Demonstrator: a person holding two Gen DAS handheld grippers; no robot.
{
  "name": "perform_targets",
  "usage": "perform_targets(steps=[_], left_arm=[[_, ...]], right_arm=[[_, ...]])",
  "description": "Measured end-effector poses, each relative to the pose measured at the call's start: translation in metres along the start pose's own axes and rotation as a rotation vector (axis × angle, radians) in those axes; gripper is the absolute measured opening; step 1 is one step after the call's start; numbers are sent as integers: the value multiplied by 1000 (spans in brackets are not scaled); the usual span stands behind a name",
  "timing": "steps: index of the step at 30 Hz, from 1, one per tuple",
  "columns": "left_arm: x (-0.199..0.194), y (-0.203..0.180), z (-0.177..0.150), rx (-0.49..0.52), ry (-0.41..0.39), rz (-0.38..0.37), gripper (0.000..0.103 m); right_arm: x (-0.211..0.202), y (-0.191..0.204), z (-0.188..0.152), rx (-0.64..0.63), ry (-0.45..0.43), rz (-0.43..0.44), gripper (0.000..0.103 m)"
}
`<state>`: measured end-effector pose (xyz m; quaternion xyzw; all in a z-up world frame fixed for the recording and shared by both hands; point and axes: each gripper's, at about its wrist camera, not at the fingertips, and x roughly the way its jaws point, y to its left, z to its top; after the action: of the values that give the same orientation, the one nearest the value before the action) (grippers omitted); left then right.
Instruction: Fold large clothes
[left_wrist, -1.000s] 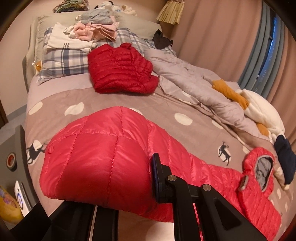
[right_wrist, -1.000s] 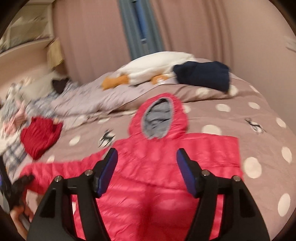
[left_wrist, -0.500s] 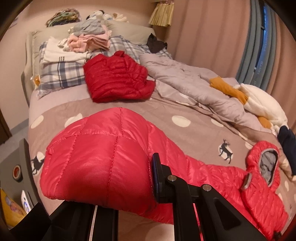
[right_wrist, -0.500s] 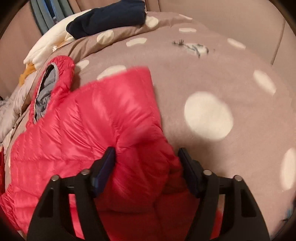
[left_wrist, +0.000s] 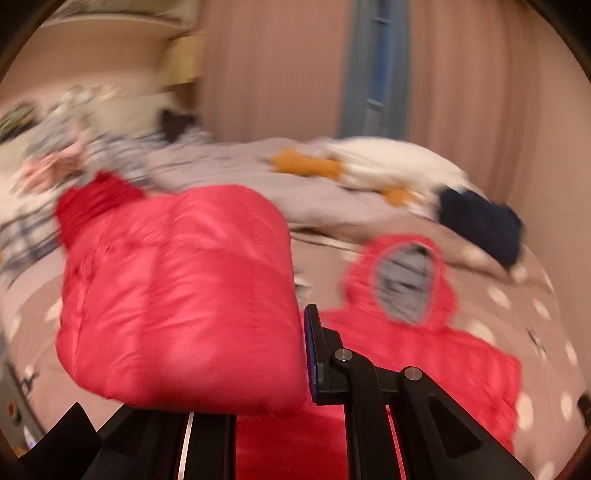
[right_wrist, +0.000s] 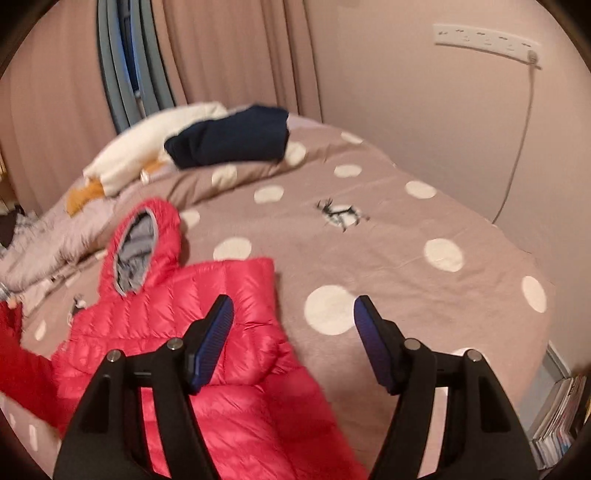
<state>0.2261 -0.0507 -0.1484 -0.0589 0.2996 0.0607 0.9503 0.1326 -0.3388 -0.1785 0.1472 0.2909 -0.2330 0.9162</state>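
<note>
Jacket: red puffer, spread flat on the dotted bed cover, hood toward the far side, body near and left of centre in the right view.
Sleeve: lifted off the bed, bulging left of the left claw's visible finger, blurred by motion.
Left claw: clamped tight on the sleeve fabric; only the right finger shows, the other hidden behind the puff.
Right claw: jaws apart and closing a little, nothing between them; left finger over the jacket's right edge, right finger over bare cover.
Step in hand: probably folding the sleeve across the jacket body.
Doing it well: carry the sleeve low and level over the chest, lay it flat without twisting; keep the grip until the fabric rests.
Right claw's part: pin or smooth the jacket's right edge so the body does not drag.
Risk: slippery shell and trapped air likely to make the fold spring back; press down after laying.
Nearby: folded navy garment and white plush far off, well clear.
</note>
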Motion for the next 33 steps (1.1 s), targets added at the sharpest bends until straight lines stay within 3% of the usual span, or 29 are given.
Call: perform_targets(steps=[5,7,9,13,15,18,23,25,29,33], left_arm=[[19,-58,-34,-29,227,-72,15],[20,-71,-47,-32,266,-106,29],[14,-80,-54,-9,258,-121,47],[-10,-82,-53,-24,152,-109,79],[-24,-76,-47,-39,104,-140,86],[-33,-69,-38,-33,72,-158,86],[-25,-26,-28,-131,54,-83,86],[-18,-4,-28,-153,45,-18,86],[-2,33,-31,-180,51,76,86],[17,67,-32,-245,78,105,86]], right_arm=[[-27,-36,-4,92,-27,4,68],[-34,-44,-4,91,-35,-18,68],[-38,-51,-5,94,-40,-31,68],[-42,-64,-6,119,-40,-33,69],[-42,-65,-6,128,-30,-26,70],[-42,-62,-7,138,-18,7,72],[-36,-36,-11,101,15,77,79],[-27,-18,-13,80,38,106,80],[-3,35,-18,-8,75,142,82],[41,102,-33,-129,158,172,84]])
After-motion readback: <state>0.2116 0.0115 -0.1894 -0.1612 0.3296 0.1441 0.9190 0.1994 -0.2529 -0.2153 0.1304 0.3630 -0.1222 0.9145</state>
